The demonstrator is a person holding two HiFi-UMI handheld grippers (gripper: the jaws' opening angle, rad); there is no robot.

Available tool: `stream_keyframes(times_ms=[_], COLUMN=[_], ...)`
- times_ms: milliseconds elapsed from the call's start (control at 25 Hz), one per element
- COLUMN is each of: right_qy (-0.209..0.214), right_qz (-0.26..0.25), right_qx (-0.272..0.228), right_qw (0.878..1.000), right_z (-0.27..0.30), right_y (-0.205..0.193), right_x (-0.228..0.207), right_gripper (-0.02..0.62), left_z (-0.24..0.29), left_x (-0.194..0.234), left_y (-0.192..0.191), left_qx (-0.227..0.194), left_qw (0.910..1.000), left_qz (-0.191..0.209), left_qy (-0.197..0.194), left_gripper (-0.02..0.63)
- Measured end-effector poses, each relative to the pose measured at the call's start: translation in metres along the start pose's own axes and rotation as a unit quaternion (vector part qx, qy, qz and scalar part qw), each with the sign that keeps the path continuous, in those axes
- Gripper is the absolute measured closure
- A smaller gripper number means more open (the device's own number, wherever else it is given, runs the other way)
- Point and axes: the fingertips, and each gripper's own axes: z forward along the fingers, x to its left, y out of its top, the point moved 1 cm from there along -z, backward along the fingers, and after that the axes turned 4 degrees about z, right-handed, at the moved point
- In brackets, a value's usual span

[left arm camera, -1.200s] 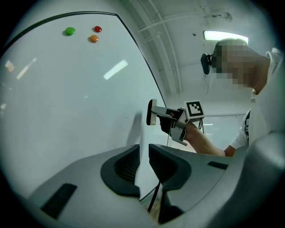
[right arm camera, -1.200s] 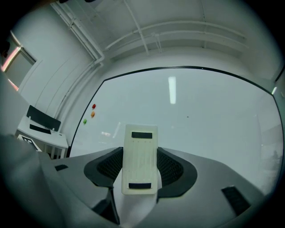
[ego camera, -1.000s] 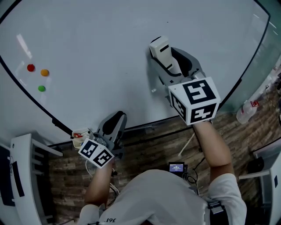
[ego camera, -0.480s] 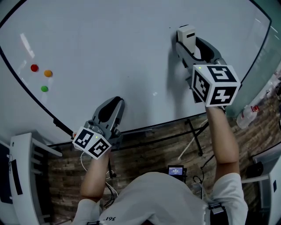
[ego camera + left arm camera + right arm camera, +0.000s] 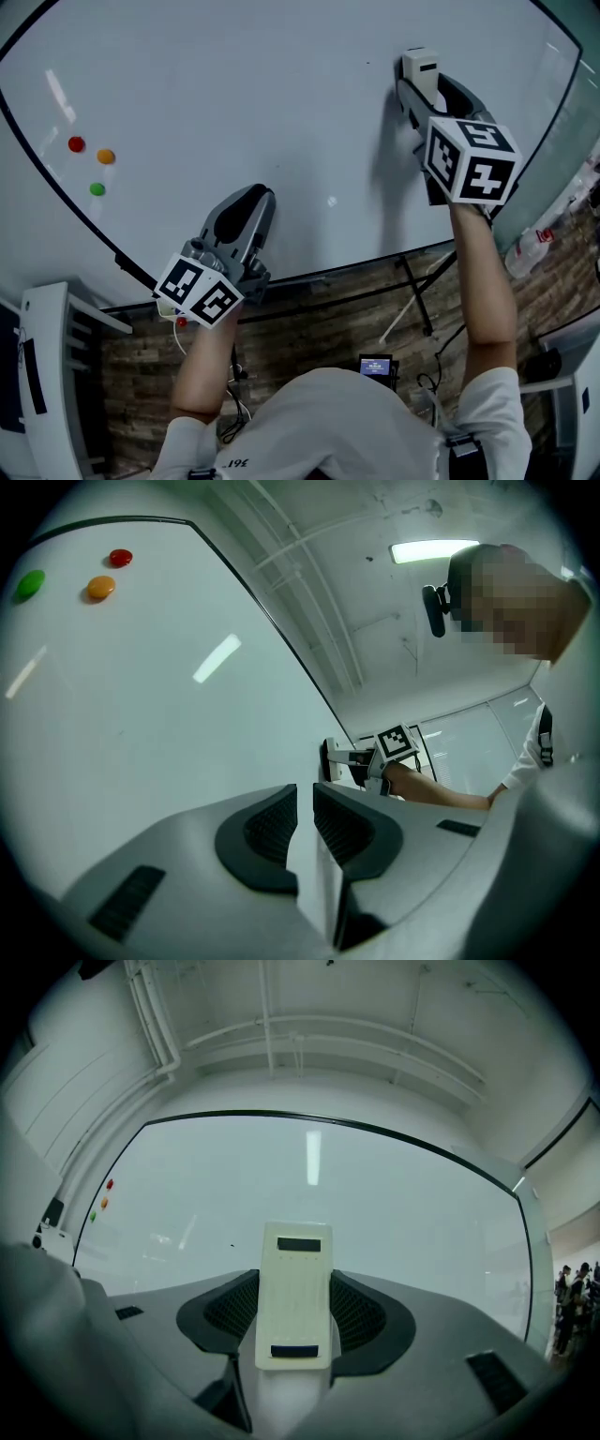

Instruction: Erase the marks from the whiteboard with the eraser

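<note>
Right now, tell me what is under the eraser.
Clean-looking whiteboard surrounds the eraser in the right gripper. The patch beneath it is covered, so any mark there cannot be seen.

Three coloured magnets [image 5: 105,157], wood-patterned floor [image 5: 328,319]

Swept up and rightward across the whiteboard [image 5: 234,94] over the past second: eraser [image 5: 419,64] clamped in the right tongs [image 5: 418,82], from mid-board to near the top right edge. Lifted slightly over the lower border: left tongs [image 5: 251,202].
</note>
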Motion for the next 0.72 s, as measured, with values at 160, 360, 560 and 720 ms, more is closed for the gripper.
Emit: stream_keyframes(times_ms=[160, 360, 560, 720], right_qy=[-0.011, -0.022, -0.032, -0.033], right_qz=[-0.013, -0.019, -0.025, -0.030], right_qx=[0.007, 0.009, 0.013, 0.012], right_qw=[1.000, 1.000, 0.999, 0.999], right_z=[0.004, 0.005, 0.008, 0.009], right_y=[0.000, 0.001, 0.001, 0.006], right_x=[0.001, 0.003, 0.010, 0.023], right_gripper=[0.344, 0.344, 0.344, 0.344], left_z=[0.003, -0.001, -0.010, -0.018], left_x=[0.000, 0.000, 0.007, 0.010], left_y=[0.002, -0.002, -0.011, -0.012], left_qx=[-0.003, -0.002, 0.002, 0.001], left_qw=[1.0000, 1.0000, 0.9999, 0.9998], left_qz=[0.001, -0.002, -0.015, -0.020], left_qy=[-0.003, 0.000, 0.006, 0.007], left_gripper=[0.551, 0.551, 0.551, 0.551])
